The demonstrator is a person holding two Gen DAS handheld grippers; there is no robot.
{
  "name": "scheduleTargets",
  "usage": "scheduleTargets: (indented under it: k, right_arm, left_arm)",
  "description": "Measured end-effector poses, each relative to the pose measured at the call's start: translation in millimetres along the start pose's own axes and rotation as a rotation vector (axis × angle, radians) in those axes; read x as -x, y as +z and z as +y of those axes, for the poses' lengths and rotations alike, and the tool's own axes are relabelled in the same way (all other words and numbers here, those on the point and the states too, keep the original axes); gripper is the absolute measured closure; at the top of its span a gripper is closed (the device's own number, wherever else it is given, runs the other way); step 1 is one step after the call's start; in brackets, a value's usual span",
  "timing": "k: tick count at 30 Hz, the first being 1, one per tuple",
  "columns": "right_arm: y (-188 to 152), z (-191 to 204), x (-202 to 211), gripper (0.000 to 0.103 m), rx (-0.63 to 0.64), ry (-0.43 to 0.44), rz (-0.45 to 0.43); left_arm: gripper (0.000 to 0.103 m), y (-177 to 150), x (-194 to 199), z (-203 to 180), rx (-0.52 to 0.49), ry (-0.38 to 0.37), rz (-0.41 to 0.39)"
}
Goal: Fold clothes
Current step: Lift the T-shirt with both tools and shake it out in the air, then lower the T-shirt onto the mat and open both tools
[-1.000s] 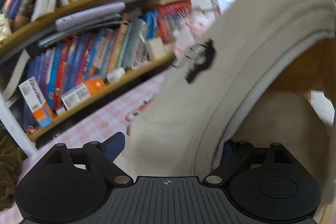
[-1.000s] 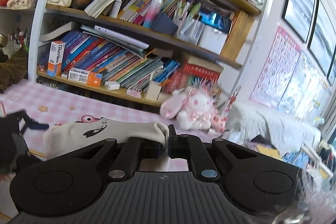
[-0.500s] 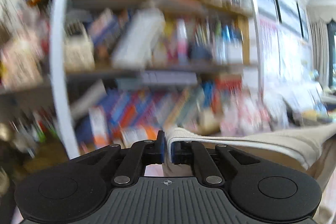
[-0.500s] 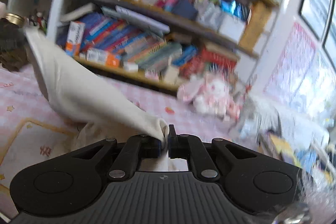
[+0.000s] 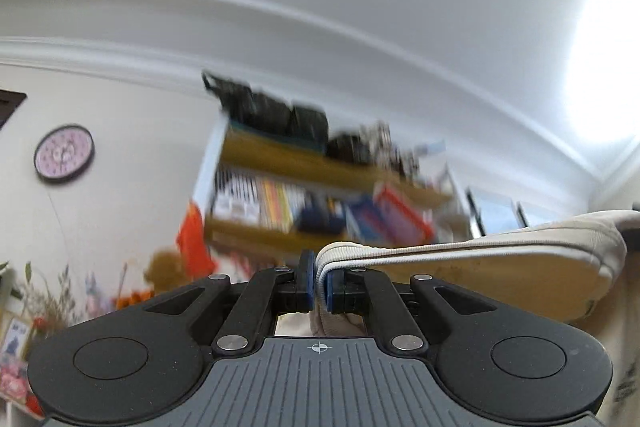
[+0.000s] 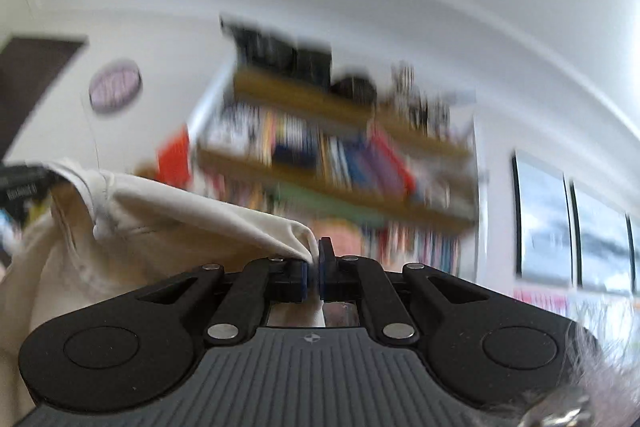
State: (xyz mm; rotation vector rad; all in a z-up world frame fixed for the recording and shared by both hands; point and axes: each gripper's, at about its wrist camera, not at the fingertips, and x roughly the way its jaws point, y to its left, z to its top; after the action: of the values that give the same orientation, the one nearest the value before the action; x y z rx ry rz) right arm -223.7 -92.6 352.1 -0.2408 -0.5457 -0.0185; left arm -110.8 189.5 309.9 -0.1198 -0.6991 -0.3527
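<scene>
Cream garment (image 5: 500, 259) hung in the air, stretched between the two tools. At its left end, the left gripper (image 5: 319, 283) was clamped on a ribbed, corded edge, with cloth trailing off to the right. At the other end, the right gripper (image 6: 313, 271) pinched a bunched corner, the fabric (image 6: 160, 211) draping away leftward. A blurred bookshelf (image 6: 340, 155) stood behind.

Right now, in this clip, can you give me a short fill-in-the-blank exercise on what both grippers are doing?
1. The left gripper is shut on the cream ____.
2. The right gripper pinches the same garment, so its jaws are ____.
3. The round thing on the wall left of the bookshelf is a ____.

Missing words: garment; shut; clock
</scene>
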Motion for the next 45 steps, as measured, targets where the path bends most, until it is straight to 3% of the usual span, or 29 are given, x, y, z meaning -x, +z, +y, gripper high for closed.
scheduleTargets:
  k: [4, 5, 7, 9, 11, 15, 17, 19, 23, 27, 29, 32, 37, 40, 45]
  right_arm:
    - [6.7, -8.7, -10.2, 0.098, -0.014, 0.024, -0.030]
    - [5.8, -11.2, -14.4, 0.098, -0.017, 0.028, -0.027]
    - [-19.0, -17.5, -34.0, 0.098, -0.049, 0.043, 0.085]
    - [-52.6, -20.7, -55.1, 0.098, -0.077, 0.053, 0.229]
    - [-108.9, -19.2, -74.3, 0.098, -0.105, 0.044, 0.416]
    - [-261.1, -19.8, -93.6, 0.098, -0.150, 0.066, 0.821]
    - [-320.1, -13.4, -89.8, 0.098, -0.144, 0.100, 0.971]
    - [-365.2, -9.7, -90.6, 0.098, -0.143, 0.142, 1.071]
    - [-416.3, -23.6, -120.2, 0.098, -0.173, 0.173, 1.135]
    - [-454.9, -41.6, -173.9, 0.098, -0.219, 0.188, 1.159]
    - [-474.7, -40.7, -203.6, 0.098, -0.198, 0.205, 1.167]
    - [-506.8, -35.5, -240.6, 0.098, -0.172, 0.237, 1.191]
    - [-555.9, -26.0, -276.9, 0.101, -0.057, 0.258, 1.204]
    - [-582.5, -31.2, -286.7, 0.101, -0.089, 0.271, 1.266]
    - [-577.1, -43.7, -258.7, 0.099, -0.203, 0.344, 1.289]
  left_arm:
    - [0.096, -1.3, -10.1, 4.3, 0.079, -0.008, -0.008]
    - [0.096, -8.2, -14.3, 2.6, 0.081, -0.006, 0.020]
    - [0.095, -32.5, -24.5, -0.5, 0.074, 0.001, 0.132]
    - [0.094, -78.9, -41.0, -0.1, 0.111, 0.001, 0.323]
    - [0.094, -138.7, -54.1, -0.7, 0.162, -0.003, 0.555]
    - [0.094, -260.4, -47.2, -19.5, 0.122, 0.039, 0.925]
    - [0.094, -321.3, -43.8, -28.9, 0.101, 0.061, 1.110]
    - [0.094, -358.2, -43.1, -37.8, 0.088, 0.074, 1.218]
    - [0.093, -398.8, -73.7, -37.5, 0.063, 0.128, 1.289]
    - [0.085, -424.4, -114.2, -43.2, -0.030, 0.162, 1.350]
    - [0.052, -433.2, -120.4, -47.4, -0.079, 0.188, 1.411]
    - [0.025, -425.1, -106.8, -53.6, -0.136, 0.200, 1.428]
    - [0.022, -398.6, -57.9, -58.9, -0.159, 0.178, 1.456]
    - [0.022, -383.4, -26.3, -62.4, -0.190, 0.181, 1.484]
    - [0.022, -365.7, 8.2, -65.4, -0.190, 0.243, 1.502]
